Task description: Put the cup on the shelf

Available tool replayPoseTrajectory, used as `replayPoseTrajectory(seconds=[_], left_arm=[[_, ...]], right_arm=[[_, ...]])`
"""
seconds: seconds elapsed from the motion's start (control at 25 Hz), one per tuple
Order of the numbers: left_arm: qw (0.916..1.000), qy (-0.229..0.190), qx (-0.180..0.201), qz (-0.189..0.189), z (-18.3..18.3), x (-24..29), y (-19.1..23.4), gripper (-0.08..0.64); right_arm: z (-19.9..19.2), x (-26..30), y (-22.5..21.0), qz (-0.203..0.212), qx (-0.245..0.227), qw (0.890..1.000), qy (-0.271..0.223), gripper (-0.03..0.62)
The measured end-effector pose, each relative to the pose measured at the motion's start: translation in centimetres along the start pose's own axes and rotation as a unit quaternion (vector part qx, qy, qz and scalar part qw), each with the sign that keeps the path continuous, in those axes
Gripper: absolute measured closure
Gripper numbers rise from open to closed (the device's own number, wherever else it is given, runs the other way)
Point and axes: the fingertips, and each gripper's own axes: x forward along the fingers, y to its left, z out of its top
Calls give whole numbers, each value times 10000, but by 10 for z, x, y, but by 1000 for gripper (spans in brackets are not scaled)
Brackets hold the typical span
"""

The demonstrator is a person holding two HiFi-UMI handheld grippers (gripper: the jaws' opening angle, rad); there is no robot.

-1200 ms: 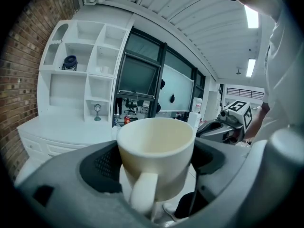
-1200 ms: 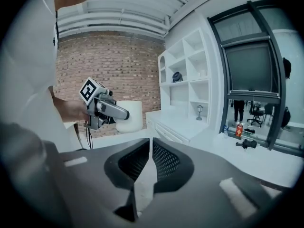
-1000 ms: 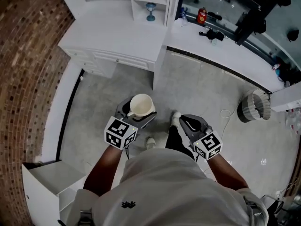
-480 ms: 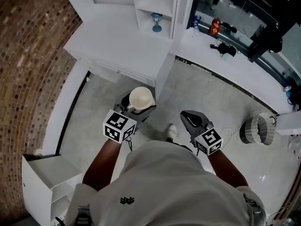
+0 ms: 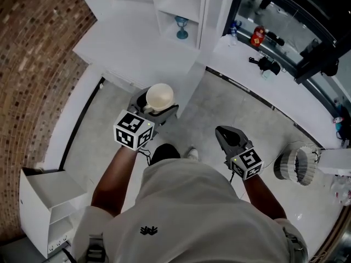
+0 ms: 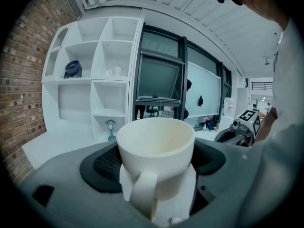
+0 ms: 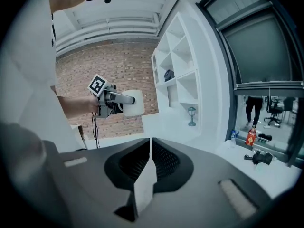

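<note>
Plainly, a cream cup [image 6: 155,148] is clamped between the pads of the left gripper [image 5: 156,106], whose jaws are spread wide around its wall. The cup is held upright, with its mouth open to the ceiling and its handle turned back toward the camera on the gripper. Nothing can be seen inside it. In the head view the cup is seen in the air at the near corner of a white counter [image 5: 131,43], above grey floor, and it is set on no surface.

The right gripper [image 7: 150,148] is held out over the floor to the right of the cup, well apart from it. Its jaws are closed together, and nothing is gripped between them.

A white shelf unit [image 6: 95,80] is seen ahead of the cup, on the counter and against a brick wall [image 5: 33,64]. Its compartments are open at the front. A small blue ornament [image 6: 110,128] is stood in a low compartment, and a dark round object [image 6: 72,69] is kept in an upper one. What the object is cannot be told.

A red bottle [image 5: 258,37] is seen on a white ledge to the right, below dark windows. A wire basket [image 5: 296,166] is stood on the floor beyond the right gripper.
</note>
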Motion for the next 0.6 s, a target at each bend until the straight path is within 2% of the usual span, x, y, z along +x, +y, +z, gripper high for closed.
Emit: replayPoseTrajectory(seconds=[0.24,0.4,0.6], left_arm=[[9997,113,192,72,18,36,39,140],[9994,116,334,35,35,61,74,140],[9983,89,539,-185,61,99,113,140]], right_arm=[[2,8,-24,-70,114,9999,-25,566],[12,18,-43,-327,134,9994,-31,566],[16,29,-68,-765,280,9967,-33,566]])
